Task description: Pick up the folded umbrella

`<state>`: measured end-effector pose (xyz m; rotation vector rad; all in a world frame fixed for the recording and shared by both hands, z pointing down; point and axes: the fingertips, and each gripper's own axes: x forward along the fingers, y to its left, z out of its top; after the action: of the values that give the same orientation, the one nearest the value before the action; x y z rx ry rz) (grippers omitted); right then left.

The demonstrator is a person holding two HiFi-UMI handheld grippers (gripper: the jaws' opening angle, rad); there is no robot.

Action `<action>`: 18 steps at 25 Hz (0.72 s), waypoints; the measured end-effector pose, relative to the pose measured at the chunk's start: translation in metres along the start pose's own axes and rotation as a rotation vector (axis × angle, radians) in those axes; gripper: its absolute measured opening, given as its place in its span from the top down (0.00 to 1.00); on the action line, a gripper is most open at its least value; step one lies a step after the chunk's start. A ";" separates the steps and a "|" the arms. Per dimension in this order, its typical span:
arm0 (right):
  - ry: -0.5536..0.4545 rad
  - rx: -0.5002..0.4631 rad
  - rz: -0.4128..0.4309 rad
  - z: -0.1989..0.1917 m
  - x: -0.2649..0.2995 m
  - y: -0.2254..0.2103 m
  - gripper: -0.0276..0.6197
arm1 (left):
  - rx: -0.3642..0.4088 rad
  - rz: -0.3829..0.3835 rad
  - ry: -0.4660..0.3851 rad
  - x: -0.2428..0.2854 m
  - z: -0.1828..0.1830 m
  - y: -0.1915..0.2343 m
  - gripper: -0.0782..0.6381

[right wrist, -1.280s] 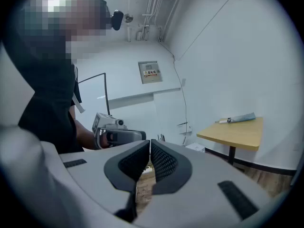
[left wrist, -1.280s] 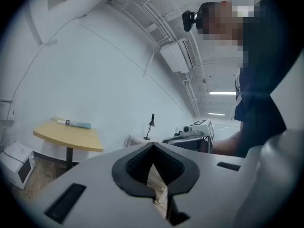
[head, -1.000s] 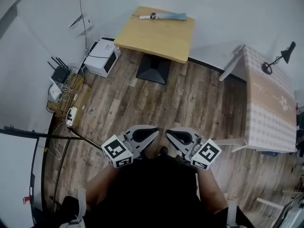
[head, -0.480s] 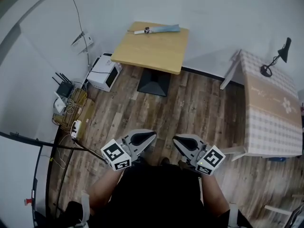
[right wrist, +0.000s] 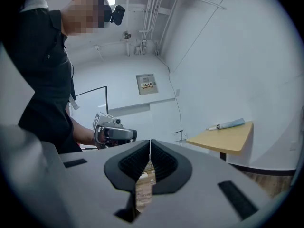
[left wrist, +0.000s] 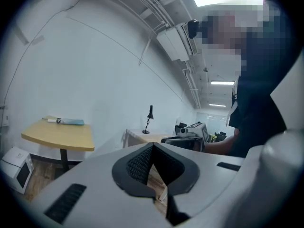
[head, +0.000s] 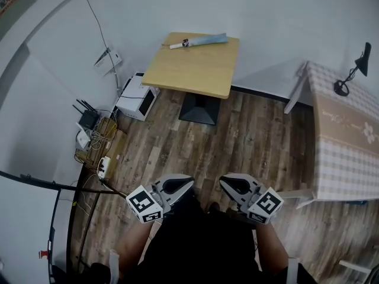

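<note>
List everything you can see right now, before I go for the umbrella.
folded umbrella: one, light blue, far edge of the wooden table
wooden table: one, yellow, against the wall
appliance: one, white, floor left of that table
router: one, black, floor by left wall
power strip: one, white, floor among cables
clothed table: one, checked beige, right side
desk lamp: one, black, on the clothed table
left gripper: one, grey, shut, empty
right gripper: one, grey, shut, empty
</note>
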<state>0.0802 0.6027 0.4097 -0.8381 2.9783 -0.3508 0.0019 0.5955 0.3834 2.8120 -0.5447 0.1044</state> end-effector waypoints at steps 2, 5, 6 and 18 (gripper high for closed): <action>0.000 0.006 0.002 -0.001 0.004 -0.006 0.93 | -0.020 0.001 -0.001 0.002 -0.003 0.005 0.88; 0.018 0.013 0.007 -0.005 0.010 -0.014 0.93 | -0.041 -0.011 0.003 0.011 -0.009 0.011 0.88; 0.026 0.015 0.006 -0.007 0.012 -0.018 0.93 | -0.045 -0.021 0.005 0.015 -0.010 0.013 0.88; 0.105 -0.001 -0.044 0.010 0.065 -0.102 0.93 | -0.070 -0.077 -0.026 0.060 0.012 0.116 0.88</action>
<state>0.0775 0.4820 0.4249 -0.9140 3.0593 -0.4077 0.0140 0.4675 0.4088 2.7652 -0.4363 0.0324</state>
